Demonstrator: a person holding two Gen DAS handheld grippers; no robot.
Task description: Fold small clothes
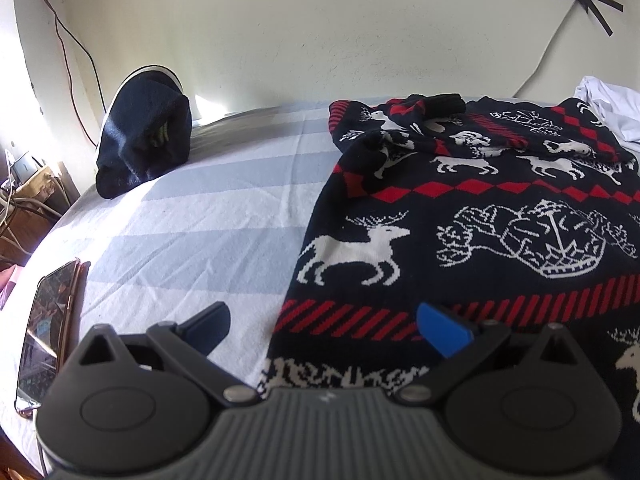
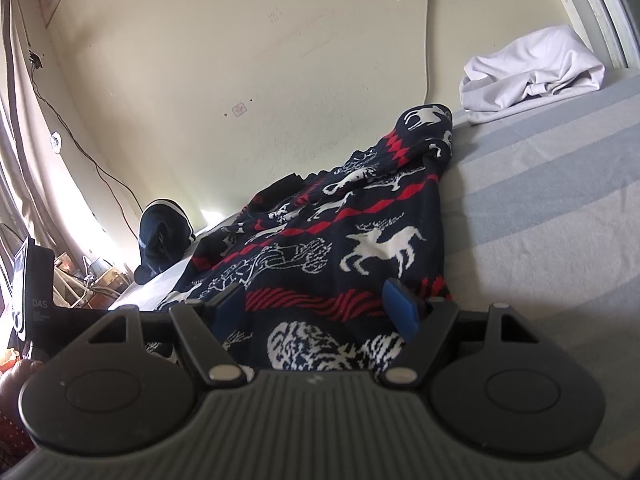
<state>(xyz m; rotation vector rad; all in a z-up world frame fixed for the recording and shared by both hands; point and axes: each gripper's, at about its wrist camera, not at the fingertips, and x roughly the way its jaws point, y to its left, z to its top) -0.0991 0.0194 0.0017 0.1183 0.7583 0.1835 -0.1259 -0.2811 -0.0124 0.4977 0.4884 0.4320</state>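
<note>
A navy knitted sweater (image 1: 460, 208) with white reindeer and red bands lies spread on the striped bed sheet (image 1: 180, 220), its far end bunched near the wall. My left gripper (image 1: 328, 330) is open over the sweater's near left edge, with the blue right finger (image 1: 444, 332) above the knit and the left finger above bare sheet. In the right wrist view the same sweater (image 2: 360, 240) runs away from me toward the wall. My right gripper (image 2: 314, 306) stands open just above the near hem, both fingers over the fabric and nothing pinched.
A dark bundled garment (image 1: 144, 140) sits at the far left of the bed by the wall. A phone (image 1: 44, 336) lies at the bed's left edge. A crumpled white cloth (image 2: 532, 72) lies at the far right. Cables hang on the wall.
</note>
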